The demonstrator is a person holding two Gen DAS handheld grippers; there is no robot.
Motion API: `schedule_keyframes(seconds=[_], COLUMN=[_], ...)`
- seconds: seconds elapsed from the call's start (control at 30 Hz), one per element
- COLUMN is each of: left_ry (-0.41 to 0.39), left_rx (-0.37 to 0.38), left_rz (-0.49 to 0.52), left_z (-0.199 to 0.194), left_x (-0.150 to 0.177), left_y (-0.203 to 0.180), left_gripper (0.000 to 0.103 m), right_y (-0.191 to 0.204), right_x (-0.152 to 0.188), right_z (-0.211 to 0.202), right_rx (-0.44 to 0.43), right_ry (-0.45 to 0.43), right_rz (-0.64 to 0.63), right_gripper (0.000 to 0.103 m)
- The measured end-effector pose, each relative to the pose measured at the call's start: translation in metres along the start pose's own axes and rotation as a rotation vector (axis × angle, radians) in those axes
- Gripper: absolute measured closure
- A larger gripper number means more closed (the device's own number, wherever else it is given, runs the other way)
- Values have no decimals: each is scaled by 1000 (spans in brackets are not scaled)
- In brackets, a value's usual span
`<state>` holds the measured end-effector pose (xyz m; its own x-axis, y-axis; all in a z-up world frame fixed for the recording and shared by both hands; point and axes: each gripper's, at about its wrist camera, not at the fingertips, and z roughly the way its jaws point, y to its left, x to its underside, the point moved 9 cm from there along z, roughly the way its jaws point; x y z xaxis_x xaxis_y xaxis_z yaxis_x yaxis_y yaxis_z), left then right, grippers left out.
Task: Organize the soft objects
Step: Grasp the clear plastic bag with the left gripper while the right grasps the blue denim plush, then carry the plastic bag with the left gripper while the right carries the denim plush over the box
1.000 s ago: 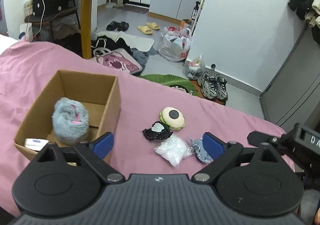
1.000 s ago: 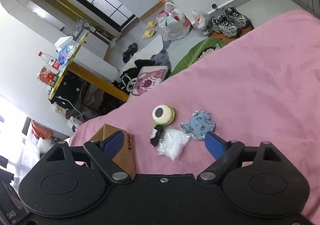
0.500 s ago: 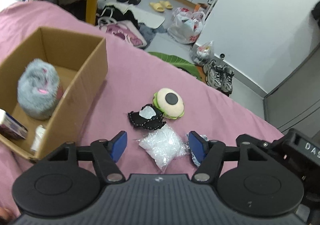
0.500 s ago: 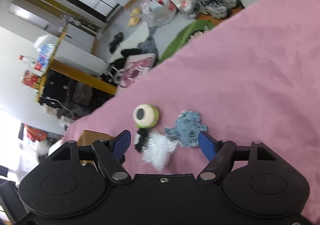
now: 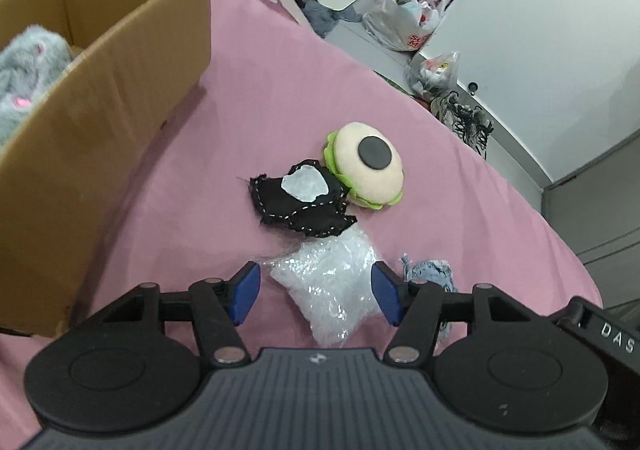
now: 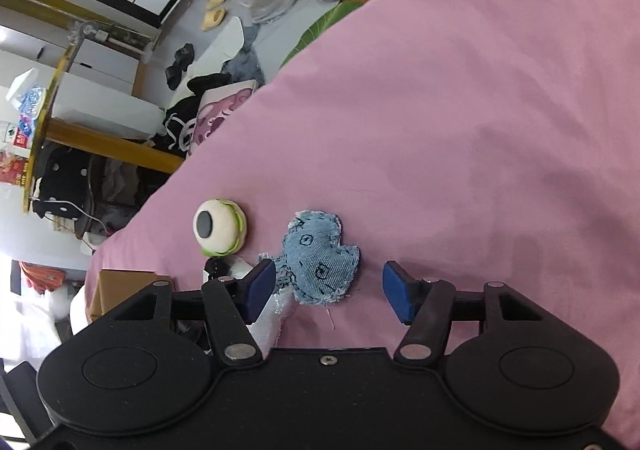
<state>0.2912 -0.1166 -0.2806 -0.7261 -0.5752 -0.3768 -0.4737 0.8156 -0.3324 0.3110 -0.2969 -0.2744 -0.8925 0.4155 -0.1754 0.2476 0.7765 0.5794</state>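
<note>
You have brought both tongs down close: your left tongs (image 5: 315,292), blades apart, now straddle the clear plastic pouch (image 5: 334,282) mid-bed (image 5: 460,185), and your right tongs (image 6: 329,292), also apart, frame the denim patch (image 6: 318,260). Both grasps look ready.

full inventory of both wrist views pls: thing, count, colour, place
cardboard box: 1, brown, on the bed, left of the loose items
furry plush: 1, grey with pink spots, inside the box
burger plush: 1, cream with green edge and a black dot, farthest of the loose items
black fabric piece: 1, black with white stitching and a white patch, touching the burger plush
clear plastic bag: 1, translucent white, between the left tool's pads
denim plush: 1, light blue, between the right tool's pads
bedsheet: 1, pink, under everything
floor clutter: shoes, slippers, plastic bags, beyond the bed
left tool: 1, black with blue pads, open
right tool: 1, black with blue pads, open
</note>
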Motion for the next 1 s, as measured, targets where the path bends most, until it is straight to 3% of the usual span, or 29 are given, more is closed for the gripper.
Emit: schedule_keyframes(seconds=[0.1, 0.33, 0.5, 0.57, 0.63, 0.7, 1.0], left_ry=[-6, 2, -1, 8, 13, 10, -25], left_rx=[7, 45, 65, 70, 75, 80, 100], left_rz=[-13, -32, -32, -30, -11, 27, 85], left_z=[4, 6, 3, 1, -3, -10, -48], left_x=[-1, -3, -3, -3, -3, -1, -7], left_y=[0, 1, -4, -6, -8, -11, -13], left_gripper=[45, 63, 69, 71, 72, 73, 74], right_y=[0, 3, 4, 3, 2, -2, 1], right_x=[0, -2, -1, 1, 1, 2, 11], right_z=[7, 17, 23, 25, 21, 17, -15], right_rx=[-2, -1, -2, 13, 25, 23, 21], right_ry=[17, 44, 34, 24, 14, 12, -50], right_rz=[9, 4, 2, -21, -35, -18, -37], right_gripper=[45, 46, 46, 54, 70, 76, 78])
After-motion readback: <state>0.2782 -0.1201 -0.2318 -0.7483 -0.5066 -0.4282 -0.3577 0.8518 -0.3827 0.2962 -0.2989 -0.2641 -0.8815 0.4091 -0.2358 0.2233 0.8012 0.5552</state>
